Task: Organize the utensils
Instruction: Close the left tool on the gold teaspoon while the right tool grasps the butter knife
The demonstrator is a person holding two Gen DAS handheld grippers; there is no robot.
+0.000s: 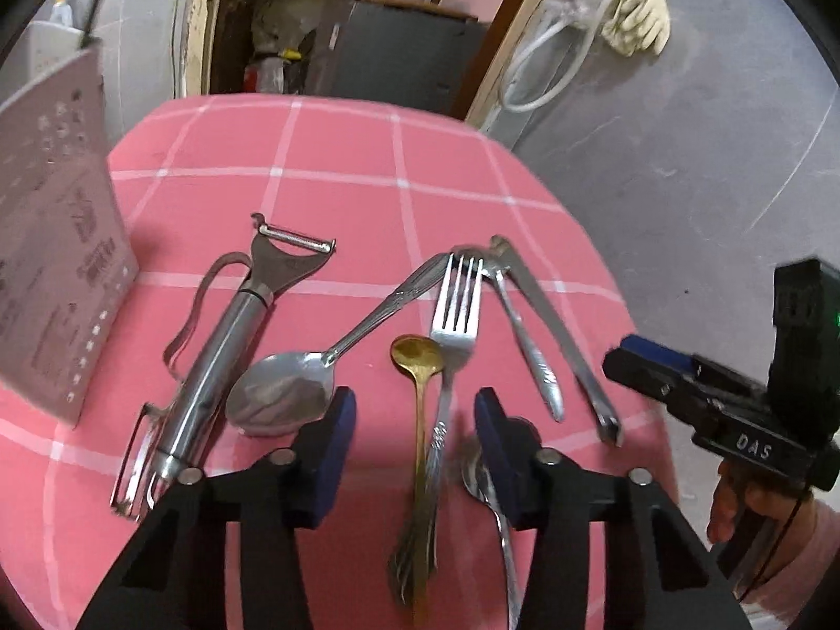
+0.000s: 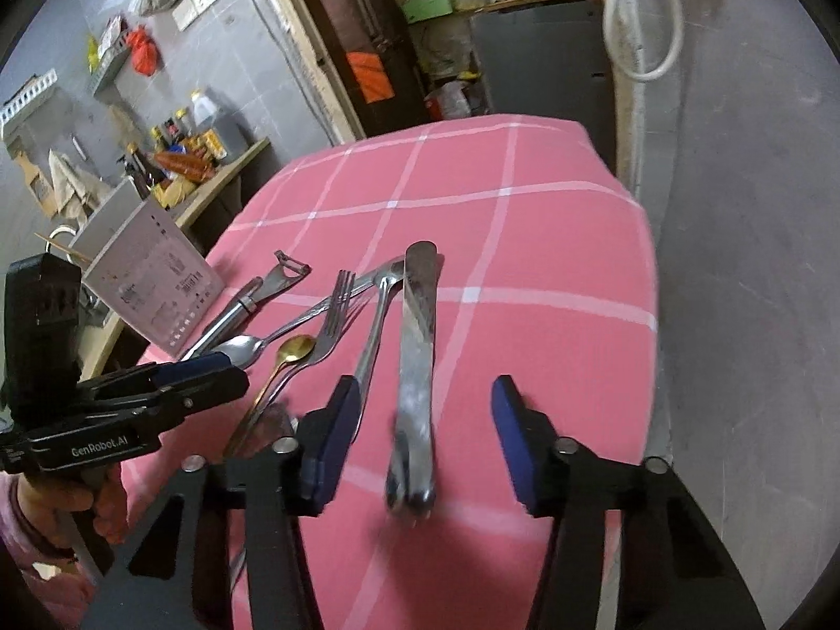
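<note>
Several utensils lie on the pink checked tablecloth (image 1: pixel 341 157). From left: a steel peeler (image 1: pixel 231 336), a large spoon (image 1: pixel 283 394), a small gold spoon (image 1: pixel 417 362), a fork (image 1: pixel 454 315), a small spoon (image 1: pixel 530 352) and a knife (image 1: pixel 562 336). My left gripper (image 1: pixel 415 430) is open, its blue pads either side of the gold spoon and fork handles. My right gripper (image 2: pixel 425 430) is open over the knife (image 2: pixel 417 367), whose handle lies between the pads. Another spoon (image 1: pixel 488 499) lies by the left gripper's right finger.
A white perforated utensil holder (image 1: pixel 58 273) stands at the table's left, also in the right wrist view (image 2: pixel 152 278). The right gripper body shows at the right of the left wrist view (image 1: pixel 735 399). Grey floor lies beyond the table's right edge; a cluttered doorway is behind.
</note>
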